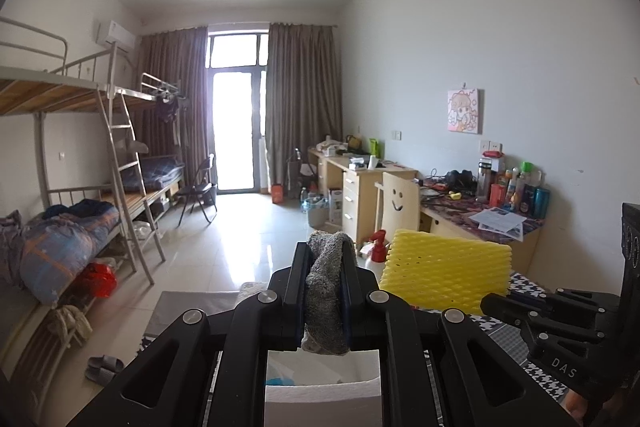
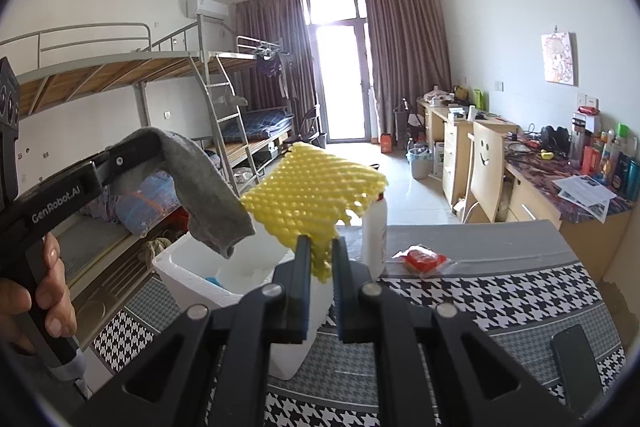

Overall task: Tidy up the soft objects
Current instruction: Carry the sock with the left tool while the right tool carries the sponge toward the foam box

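My left hand-held gripper [image 1: 326, 267] is clamped on a limp grey knitted sock [image 1: 325, 291] above the white foam box [image 2: 200, 267]. My right hand-held gripper [image 2: 321, 259] pinches a yellow foam mesh sleeve [image 2: 312, 195] near the bench's [image 2: 500, 291] left edge.

The box [image 2: 188, 273] stands open on top — sock [image 2: 212, 187] hangs over its left, foam net [image 2: 312, 187] over its right; a bottle [image 2: 374, 239] crowds just right.

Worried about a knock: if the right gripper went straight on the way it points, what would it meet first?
Probably the white bottle standing just behind the yellow foam net that the right gripper holds; depth is unclear.
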A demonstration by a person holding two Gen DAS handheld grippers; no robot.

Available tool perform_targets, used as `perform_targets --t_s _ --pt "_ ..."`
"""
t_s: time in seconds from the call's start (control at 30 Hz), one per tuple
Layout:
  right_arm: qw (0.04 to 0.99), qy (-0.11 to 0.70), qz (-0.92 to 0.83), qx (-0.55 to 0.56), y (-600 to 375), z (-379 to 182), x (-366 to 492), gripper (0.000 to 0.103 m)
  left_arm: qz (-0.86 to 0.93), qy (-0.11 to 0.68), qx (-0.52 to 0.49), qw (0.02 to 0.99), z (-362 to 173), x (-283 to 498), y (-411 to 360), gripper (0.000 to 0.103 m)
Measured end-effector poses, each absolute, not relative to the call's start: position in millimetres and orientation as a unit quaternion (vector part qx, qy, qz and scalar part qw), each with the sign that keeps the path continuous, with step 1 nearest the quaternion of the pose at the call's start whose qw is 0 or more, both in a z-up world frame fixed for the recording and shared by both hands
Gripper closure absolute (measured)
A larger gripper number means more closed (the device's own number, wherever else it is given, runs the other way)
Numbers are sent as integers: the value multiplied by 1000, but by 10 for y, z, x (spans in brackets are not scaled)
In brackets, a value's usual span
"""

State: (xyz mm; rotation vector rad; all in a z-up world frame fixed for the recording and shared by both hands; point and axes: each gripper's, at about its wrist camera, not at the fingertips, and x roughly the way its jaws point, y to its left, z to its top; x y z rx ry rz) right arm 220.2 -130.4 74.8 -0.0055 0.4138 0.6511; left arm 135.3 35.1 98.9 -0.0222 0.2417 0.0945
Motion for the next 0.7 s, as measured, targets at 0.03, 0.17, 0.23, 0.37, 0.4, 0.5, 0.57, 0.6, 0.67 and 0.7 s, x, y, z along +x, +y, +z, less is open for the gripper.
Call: perform_targets --t_s 0.03,0.17,0.23,0.37,0.4,0.5,0.57,0.6,0.67,0.7 --pt "926 204 319 -2 -1291 745 2206 90 49 121 -10 991 987 1362 345 89" --pt "923 207 324 -5 -1231 745 2214 90 58 125 -9 990 959 1376 387 89" --pt "922 207 326 -7 -1208 746 2209 90 62 128 -11 990 939 1389 416 89" --pt "922 205 329 -11 -1173 745 2202 90 69 140 -16 988 885 1448 465 89" --pt "921 206 330 -11 -1166 745 2209 90 70 144 -16 987 869 1465 471 89" --pt "920 208 331 -16 -1140 738 2221 90 68 150 -16 986 834 1496 494 89" --pt "920 210 332 -19 -1129 725 2229 90 68 152 -17 986 821 1510 501 89" --pt "919 211 331 -20 -1122 726 2235 90 69 155 -18 985 814 1526 509 89" --pt "919 212 331 -22 -1099 721 2245 90 69 159 -18 985 803 1553 518 89" --pt "919 213 331 -23 -1089 719 2241 90 70 161 -19 984 795 1569 528 89"
